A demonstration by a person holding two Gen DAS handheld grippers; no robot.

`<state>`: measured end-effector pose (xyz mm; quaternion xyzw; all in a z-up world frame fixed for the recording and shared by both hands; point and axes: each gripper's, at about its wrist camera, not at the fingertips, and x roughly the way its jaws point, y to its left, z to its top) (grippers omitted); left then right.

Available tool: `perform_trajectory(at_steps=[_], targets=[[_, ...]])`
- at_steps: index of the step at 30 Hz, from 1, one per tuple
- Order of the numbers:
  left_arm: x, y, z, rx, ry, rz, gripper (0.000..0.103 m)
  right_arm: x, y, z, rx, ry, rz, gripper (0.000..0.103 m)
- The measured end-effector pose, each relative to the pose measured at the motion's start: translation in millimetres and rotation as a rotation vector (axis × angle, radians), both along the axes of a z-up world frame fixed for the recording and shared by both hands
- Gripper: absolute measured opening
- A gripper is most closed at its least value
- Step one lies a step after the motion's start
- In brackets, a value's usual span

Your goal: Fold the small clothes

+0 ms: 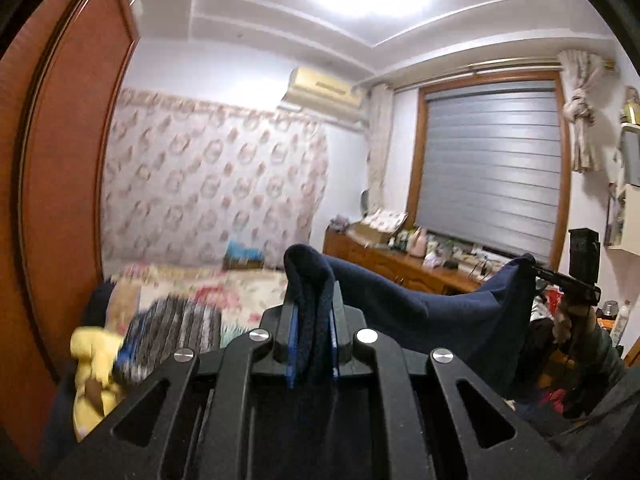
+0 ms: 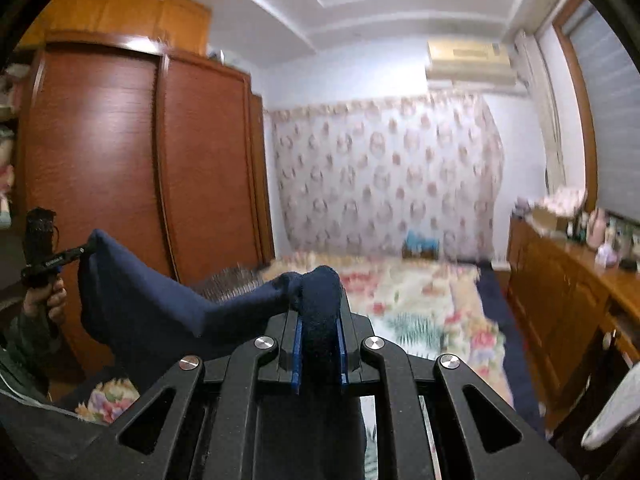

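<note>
Left gripper [image 1: 311, 332] and right gripper [image 2: 320, 344] fingers both clamped on opposite ends of dark navy knit garment [image 1: 400, 304], stretched in the air between them above floral-quilted bed [image 2: 420, 308].

wardrobe [image 2: 120, 168] close left, bed [image 2: 420, 312] below

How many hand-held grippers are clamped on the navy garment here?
2. The left hand-held gripper pinches one end of the navy garment; the right hand-held gripper pinches the other end, the cloth hanging between them above the bed.
</note>
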<state>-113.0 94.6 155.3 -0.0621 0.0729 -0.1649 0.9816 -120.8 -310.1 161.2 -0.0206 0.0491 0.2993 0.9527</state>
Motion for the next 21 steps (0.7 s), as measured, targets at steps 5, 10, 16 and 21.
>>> perform_trajectory(at_steps=[5, 10, 16, 21], targets=[[52.2, 5.9, 32.4, 0.051, -0.023, 0.036, 0.013, 20.2, -5.9, 51.6, -0.042, -0.090, -0.049, 0.013], [162.8, 9.2, 13.4, 0.100, 0.082, 0.072, 0.014, 123.3, 15.7, 61.4, -0.153, -0.006, -0.142, 0.013], [293.0, 5.0, -71.8, 0.193, 0.277, 0.131, 0.043, 284.2, 50.8, -9.7, -0.260, 0.238, -0.286, 0.027], [317.8, 4.1, -133.5, 0.209, 0.411, 0.121, 0.066, 341.3, 72.9, -92.5, -0.347, 0.385, -0.324, 0.030]])
